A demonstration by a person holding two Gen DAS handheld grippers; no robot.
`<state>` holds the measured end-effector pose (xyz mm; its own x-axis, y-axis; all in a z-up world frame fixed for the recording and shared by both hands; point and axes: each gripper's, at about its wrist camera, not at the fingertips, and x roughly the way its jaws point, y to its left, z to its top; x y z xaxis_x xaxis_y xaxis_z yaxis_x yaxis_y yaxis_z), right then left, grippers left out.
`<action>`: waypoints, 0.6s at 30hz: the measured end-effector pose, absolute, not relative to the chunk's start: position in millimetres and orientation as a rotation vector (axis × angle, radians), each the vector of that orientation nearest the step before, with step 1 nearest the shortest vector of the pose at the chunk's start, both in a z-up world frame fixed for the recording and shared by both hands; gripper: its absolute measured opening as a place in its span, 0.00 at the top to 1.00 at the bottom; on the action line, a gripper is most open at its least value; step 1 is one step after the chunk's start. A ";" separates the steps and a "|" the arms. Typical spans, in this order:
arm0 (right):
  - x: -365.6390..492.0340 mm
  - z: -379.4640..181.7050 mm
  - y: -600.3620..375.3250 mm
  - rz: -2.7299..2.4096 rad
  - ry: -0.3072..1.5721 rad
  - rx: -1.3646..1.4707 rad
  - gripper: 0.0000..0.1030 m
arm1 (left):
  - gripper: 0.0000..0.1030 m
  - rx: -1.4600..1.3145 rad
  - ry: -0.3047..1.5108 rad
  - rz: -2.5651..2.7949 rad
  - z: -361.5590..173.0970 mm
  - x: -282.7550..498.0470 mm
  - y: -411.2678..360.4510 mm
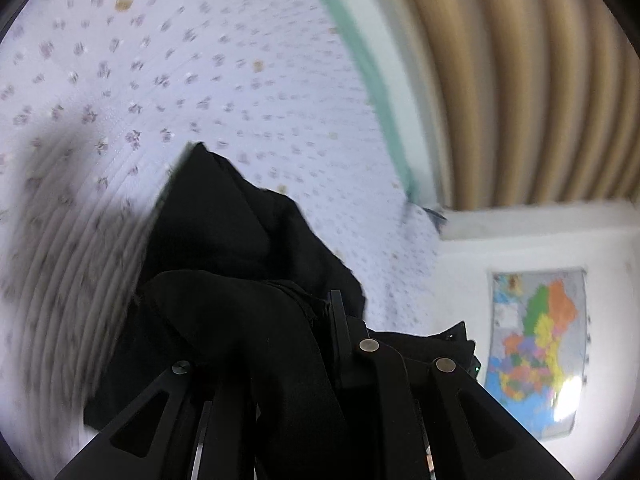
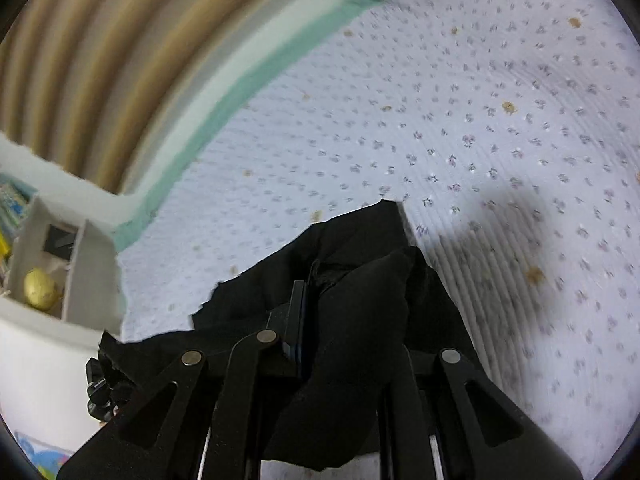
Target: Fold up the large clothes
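In the left wrist view the left gripper (image 1: 304, 320) stands nearest, its jaws drawn close and pinching a thick bunch of the black garment (image 1: 224, 240), which drapes over the fingers and hangs forward above the bed; in the right wrist view the right gripper (image 2: 344, 300) likewise has its jaws pressed together on a fold of the same black garment (image 2: 360, 248), the cloth spilling down between the linkage arms; beyond the cloth lies the pale floral bedsheet (image 1: 200, 60), blurred, with a dark shadow on it beside the garment; farther off a green edge strip (image 2: 224, 108) borders the sheet, then tan striped curtains (image 1: 520, 60); a coloured map (image 1: 536, 352) hangs on the white wall, and a white shelf (image 2: 52, 240) holds a gold rounded object (image 2: 39, 289).
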<state>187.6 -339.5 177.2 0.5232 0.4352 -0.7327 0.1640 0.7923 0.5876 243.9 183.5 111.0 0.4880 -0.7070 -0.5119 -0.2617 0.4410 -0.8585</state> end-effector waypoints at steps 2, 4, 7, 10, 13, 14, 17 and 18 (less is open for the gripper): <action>217.1 154.3 -334.0 0.145 1.070 0.638 0.83 | 0.86 -1.155 1.114 -0.317 77.7 268.2 183.3; 245.0 122.9 -327.6 0.106 1.129 0.623 0.83 | 0.84 -1.155 1.167 -0.293 47.7 285.9 179.3; 271.2 76.6 -317.5 0.076 1.218 0.612 0.83 | 0.83 -1.188 1.239 -0.267 7.3 301.0 171.9; 283.8 41.2 -305.2 0.045 1.274 0.580 0.83 | 0.83 -1.183 1.247 -0.283 -7.3 307.6 168.9; 286.8 34.5 -300.2 0.029 1.276 0.547 0.82 | 0.83 -1.181 1.267 -0.305 -5.5 307.8 169.2; 286.0 36.3 -300.7 0.034 1.278 0.545 0.82 | 0.83 -1.169 1.272 -0.317 0.3 305.9 169.6; 275.8 55.3 -305.5 0.076 1.293 0.552 0.79 | 0.82 -1.077 1.246 -0.405 31.3 295.5 168.3; 271.3 64.1 -307.5 0.090 1.296 0.539 0.78 | 0.78 -1.030 1.230 -0.442 47.4 288.4 168.3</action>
